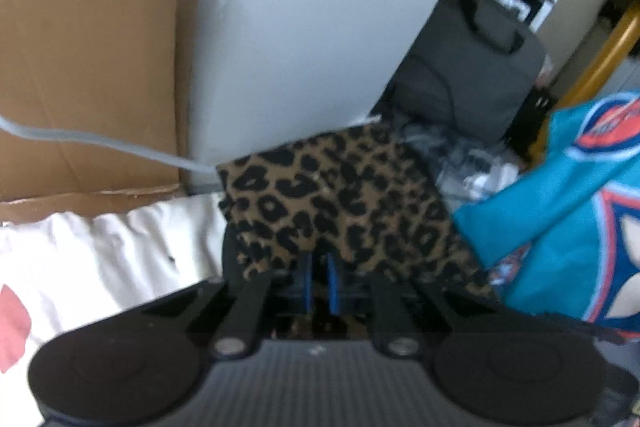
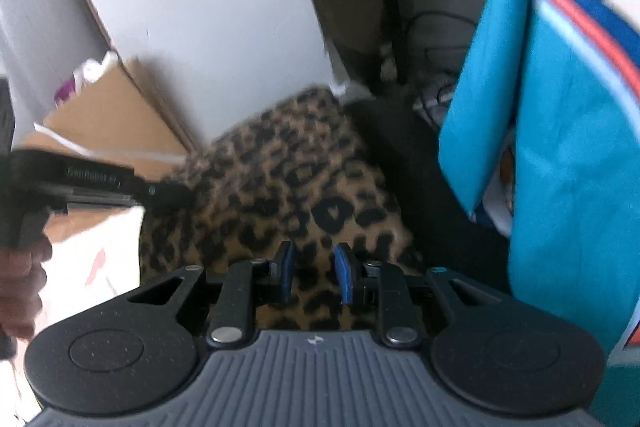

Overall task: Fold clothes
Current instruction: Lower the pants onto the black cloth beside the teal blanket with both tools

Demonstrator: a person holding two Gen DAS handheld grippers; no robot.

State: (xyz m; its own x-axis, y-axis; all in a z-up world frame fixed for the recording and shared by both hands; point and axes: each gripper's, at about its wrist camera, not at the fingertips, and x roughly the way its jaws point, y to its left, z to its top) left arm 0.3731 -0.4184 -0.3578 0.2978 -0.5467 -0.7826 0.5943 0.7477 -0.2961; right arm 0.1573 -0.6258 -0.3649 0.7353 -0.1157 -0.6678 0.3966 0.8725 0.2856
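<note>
Leopard-print cloth is the piece in hand: the left gripper has its blue pads drawn nearly together with the cloth's edge draped over and between the fingers, so it reads as a pinch on that edge. In the right wrist view the same gripper reaches in from the left and meets the cloth at its side. The right gripper hovers over the cloth's near part with its jaws partly spread and nothing between the pads; it grips nothing. To do this step well, I would keep the left pinch firm and bring the right jaws onto an opposite edge or corner, taking only one layer if a flat spread is wanted, then pull the two grips gently apart so the cloth goes taut before it is laid down and folded (soft fabric bunches if the grips sit too close). A teal jersey hangs at the right, close enough to snag. Below lies a white sheet with pink marks, seemingly a bed. Behind stand a cardboard box, a pale panel, a dark bag and a grey cable.
</note>
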